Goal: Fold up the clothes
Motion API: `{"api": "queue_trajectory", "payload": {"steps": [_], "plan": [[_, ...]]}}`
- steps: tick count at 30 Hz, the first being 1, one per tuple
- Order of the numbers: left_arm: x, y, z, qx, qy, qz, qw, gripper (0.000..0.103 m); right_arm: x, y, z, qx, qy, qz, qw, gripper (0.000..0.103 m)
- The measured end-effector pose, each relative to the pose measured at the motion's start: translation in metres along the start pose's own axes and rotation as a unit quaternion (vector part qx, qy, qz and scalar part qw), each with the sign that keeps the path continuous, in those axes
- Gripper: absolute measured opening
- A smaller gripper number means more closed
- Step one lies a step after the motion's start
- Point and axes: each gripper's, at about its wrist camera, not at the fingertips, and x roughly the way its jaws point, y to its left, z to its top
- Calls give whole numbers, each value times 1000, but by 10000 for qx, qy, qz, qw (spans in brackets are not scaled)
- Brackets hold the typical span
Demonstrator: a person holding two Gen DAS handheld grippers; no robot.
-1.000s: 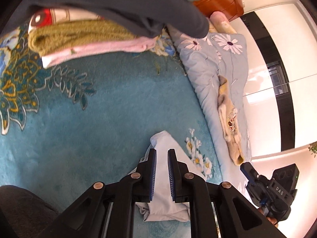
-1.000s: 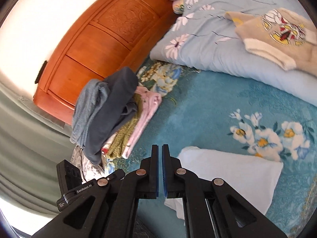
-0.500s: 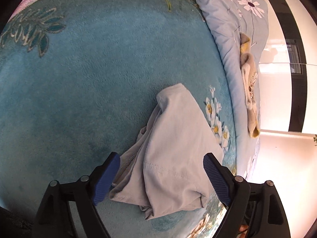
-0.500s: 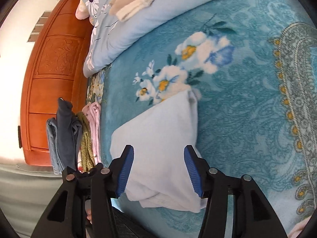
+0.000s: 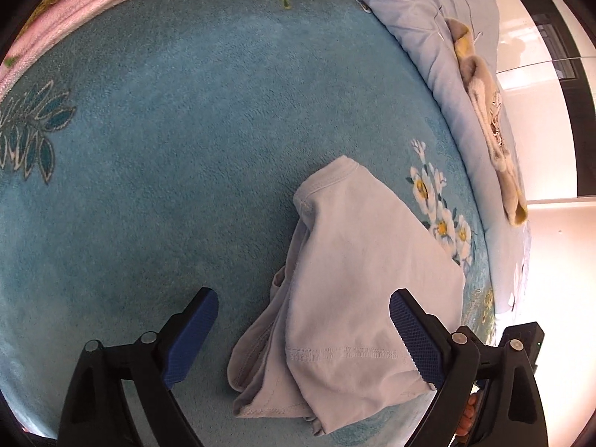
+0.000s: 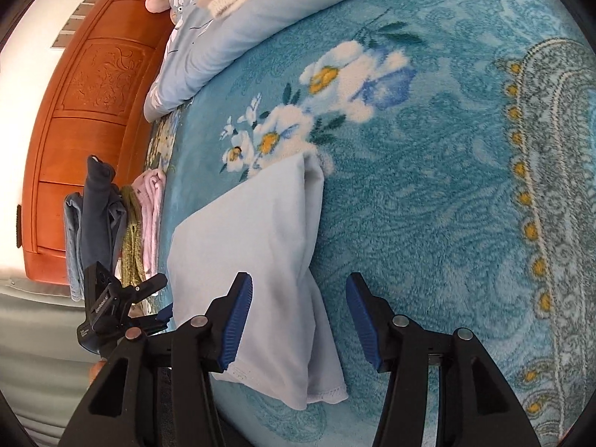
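Where layers bunch, the pale garment (image 5: 357, 298) hides its shape.

One pale folded garment (image 5: 357, 283) is lying on one teal blanket (image 5: 178, 156), and two hand-held grippers are hovering: left (image 5: 303, 329), right (image 6: 296, 320).

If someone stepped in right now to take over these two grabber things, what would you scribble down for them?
Left gripper: jaws opening, nothing gripped; the near end of the pale garment lies between them.
Right gripper: open, empty, over the garment's other near corner.
The garment lies partly folded and rumpled on the teal floral blanket.
Done: a stack of folded clothes sits by the wooden headboard.
Left: grip the garment, finish folding it, add it to the stack. A beige garment on the light blue quilt probably comes next.
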Motion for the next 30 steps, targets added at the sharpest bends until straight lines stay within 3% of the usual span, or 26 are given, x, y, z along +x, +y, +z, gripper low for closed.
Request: {"api": "queue_trajectory", "payload": {"steps": [9,13,16,18,24,26,30], "plan": [[18,-20,-9,196,373,-637,9971,93,23,6,3,130,123,629,9979,53],[20,-20,-7,307,447,-611,9967,90,31,19,6,9,221,877,9959,52],[15,-9,-4,-8,394,-725,9966,78,34,20,9,7,275,804,9964,44],[13,-4,-4,-90,382,-703,9968,68,34,14,10,144,283,808,9962,34],[14,-9,-1,183,490,-611,9968,64,36,11,7,535,211,1049,9928,28],[18,-1,0,34,565,-623,9965,58,34,11,8,529,213,1023,9931,28],[15,17,3,-532,537,-1058,9915,58,26,9,10,481,178,943,9942,28]]}}
